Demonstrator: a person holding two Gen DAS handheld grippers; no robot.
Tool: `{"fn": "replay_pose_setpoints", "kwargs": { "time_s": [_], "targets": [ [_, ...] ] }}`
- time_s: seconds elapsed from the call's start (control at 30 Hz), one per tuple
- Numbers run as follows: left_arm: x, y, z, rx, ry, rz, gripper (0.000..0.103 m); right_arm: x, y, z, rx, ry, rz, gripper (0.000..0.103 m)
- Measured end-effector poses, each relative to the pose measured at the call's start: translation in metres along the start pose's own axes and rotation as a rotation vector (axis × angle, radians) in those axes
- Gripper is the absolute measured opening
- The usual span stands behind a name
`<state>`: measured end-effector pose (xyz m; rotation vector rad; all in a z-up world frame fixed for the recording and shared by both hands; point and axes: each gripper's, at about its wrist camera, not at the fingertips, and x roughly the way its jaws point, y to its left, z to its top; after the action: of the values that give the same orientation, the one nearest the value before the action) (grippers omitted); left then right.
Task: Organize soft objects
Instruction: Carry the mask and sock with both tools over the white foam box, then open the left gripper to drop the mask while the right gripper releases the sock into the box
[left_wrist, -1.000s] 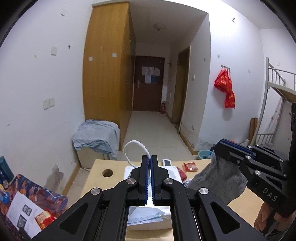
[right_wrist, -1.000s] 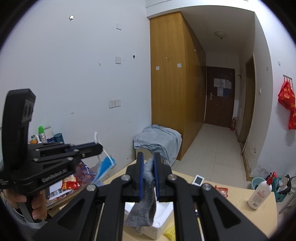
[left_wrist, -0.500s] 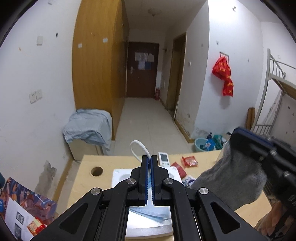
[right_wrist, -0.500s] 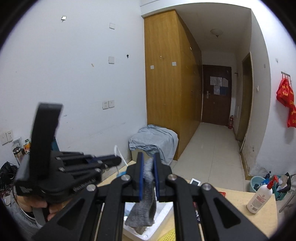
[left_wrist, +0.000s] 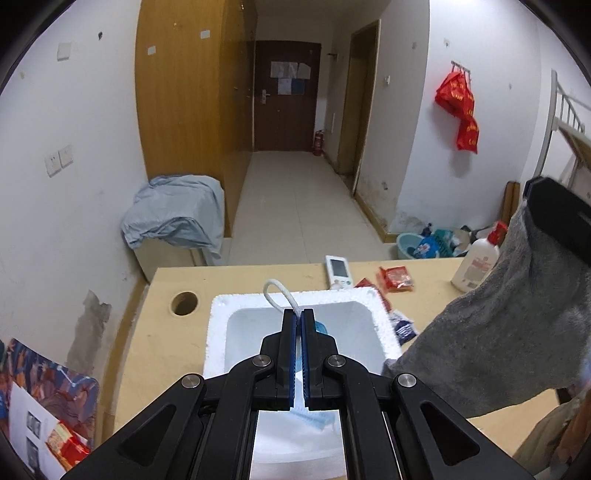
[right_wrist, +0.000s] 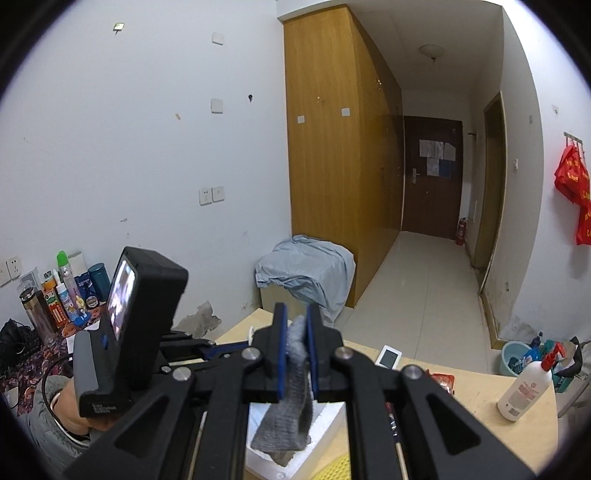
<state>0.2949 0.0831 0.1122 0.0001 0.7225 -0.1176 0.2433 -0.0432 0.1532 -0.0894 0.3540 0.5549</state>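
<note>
Nearest us, the left gripper has its black tongs pressed together on a pale blue pleated face mask, its white ear loop curling up past the tips, and it hangs right over the hollow of the white foam box, which looks like the spot for letting go. Beside it, the right gripper pinches a limp grey knitted sock by its upper end so the rest dangles clear above the box's right rim, apparently waiting its turn. The box sits mid-desk on the pale wooden desk, just right of the round cable hole. Along the far edge lie a small white remote and red snack packets, with a white pump bottle toward the far right corner, all kept out of the drop zone.
</note>
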Motion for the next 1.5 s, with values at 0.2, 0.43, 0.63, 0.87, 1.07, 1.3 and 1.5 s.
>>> {"fn": "replay_pose_setpoints", "kwargs": {
  "time_s": [0.2, 0.43, 0.63, 0.87, 1.07, 1.3, 1.5],
  "targets": [
    [0.004, 0.002, -0.003, 0.014, 0.007, 0.05, 0.02, 0.0, 0.001, 0.001, -0.003, 0.004, -0.001, 0.013],
    [-0.011, 0.011, -0.008, -0.013, -0.09, 0.117, 0.093, 0.002, 0.0, 0.002, -0.007, 0.007, 0.0, 0.013],
    [-0.031, 0.033, -0.023, -0.065, -0.132, 0.133, 0.095, 0.006, 0.004, 0.004, -0.017, 0.012, 0.011, 0.013],
    [-0.057, 0.06, -0.05, -0.128, -0.184, 0.207, 0.098, 0.018, 0.008, 0.008, -0.022, 0.015, 0.029, 0.013],
    [-0.065, 0.073, -0.065, -0.134, -0.178, 0.211, 0.098, 0.038, 0.02, 0.002, -0.036, 0.054, 0.05, 0.013],
    [-0.063, 0.083, -0.078, -0.145, -0.164, 0.218, 0.098, 0.071, 0.03, -0.007, -0.049, 0.157, 0.043, 0.013],
    [-0.063, 0.09, -0.081, -0.158, -0.164, 0.214, 0.098, 0.088, 0.033, -0.014, -0.07, 0.271, 0.052, 0.013]
  ]
}}
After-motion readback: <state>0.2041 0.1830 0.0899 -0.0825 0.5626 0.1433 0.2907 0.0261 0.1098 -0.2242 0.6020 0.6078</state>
